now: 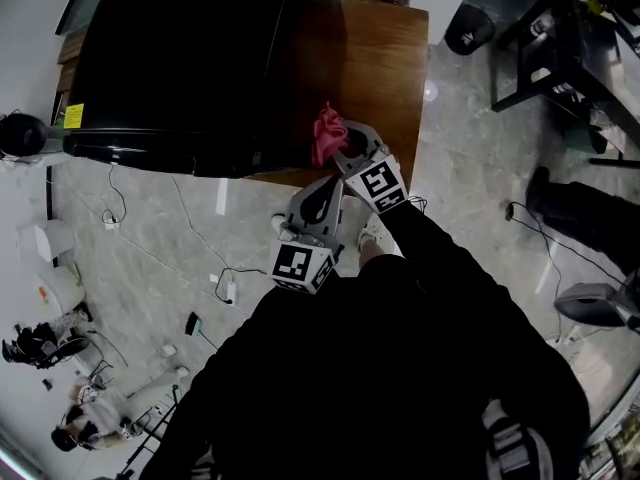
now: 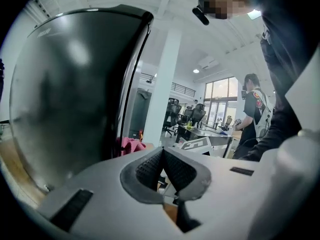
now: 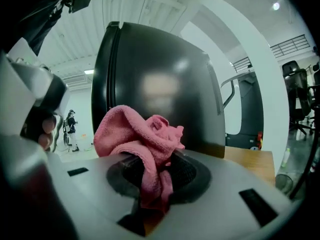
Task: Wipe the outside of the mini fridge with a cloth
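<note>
Pink cloth (image 3: 145, 134): was bunched and clamped between the jaws of the right gripper (image 3: 152, 176), just beside the side wall of the mini fridge (image 1: 180, 58).
Other jaws: those of the left gripper (image 2: 162, 170) were pressed together on nothing, at 7 o'clock of the right one in the head view.
Fridge body: glossy black, stood at 11 o'clock of both grippers.
Surface: a wooden table (image 1: 385, 68), bare at 1 o'clock of the cloth.
Room: grey marbled floor (image 1: 150, 238), with cables (image 1: 215, 273) at 8 o'clock.
</note>
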The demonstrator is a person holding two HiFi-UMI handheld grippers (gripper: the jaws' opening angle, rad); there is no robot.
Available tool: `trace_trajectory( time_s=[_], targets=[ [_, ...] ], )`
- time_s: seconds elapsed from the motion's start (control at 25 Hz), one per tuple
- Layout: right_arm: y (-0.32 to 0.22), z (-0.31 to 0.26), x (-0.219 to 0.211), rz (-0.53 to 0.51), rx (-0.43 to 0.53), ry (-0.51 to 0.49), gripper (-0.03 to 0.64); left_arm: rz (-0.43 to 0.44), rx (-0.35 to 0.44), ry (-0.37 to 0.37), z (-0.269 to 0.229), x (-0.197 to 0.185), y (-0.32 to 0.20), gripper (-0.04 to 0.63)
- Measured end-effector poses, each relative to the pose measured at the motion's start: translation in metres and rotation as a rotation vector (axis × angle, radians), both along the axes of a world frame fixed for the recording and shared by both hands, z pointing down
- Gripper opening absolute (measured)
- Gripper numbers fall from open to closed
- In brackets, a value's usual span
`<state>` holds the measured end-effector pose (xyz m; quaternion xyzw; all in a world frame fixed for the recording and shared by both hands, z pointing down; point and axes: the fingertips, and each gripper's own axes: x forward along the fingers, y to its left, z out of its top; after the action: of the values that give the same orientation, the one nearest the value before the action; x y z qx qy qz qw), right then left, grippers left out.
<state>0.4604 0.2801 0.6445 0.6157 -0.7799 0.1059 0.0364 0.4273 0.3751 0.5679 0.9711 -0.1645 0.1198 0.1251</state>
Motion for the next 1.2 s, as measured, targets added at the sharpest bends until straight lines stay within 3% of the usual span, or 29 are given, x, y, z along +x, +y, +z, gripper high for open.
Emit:
trace_trajectory(
  time_s=[0.24,0.6,0.84,1.0,1.2],
  targets=[
    [0.003,0.07,-0.002,-0.026,-0.211,-0.001,0.092,-0.011,-0.058,-0.059,0.037,0.001,0.003,0.005],
    [0.003,0.103,-0.003,-0.067,-0.363,0.079,0.095,-0.011,-0.048,-0.084,0.03,0.009,-0.002,0.005],
    [0.005,0.012,0.063,0.027,-0.195,0.038,0.097,0.037,-0.035,0.024,-0.034,0.053,0.011,0.005],
    [-0.012,-0.096,0.118,0.077,0.001,0.094,0.097,0.036,-0.011,0.121,-0.096,0.092,0.005,0.005],
    [-0.042,-0.206,0.159,0.093,0.191,0.177,0.098,0.018,0.07,0.184,-0.152,0.134,-0.01,0.005]
  ],
)
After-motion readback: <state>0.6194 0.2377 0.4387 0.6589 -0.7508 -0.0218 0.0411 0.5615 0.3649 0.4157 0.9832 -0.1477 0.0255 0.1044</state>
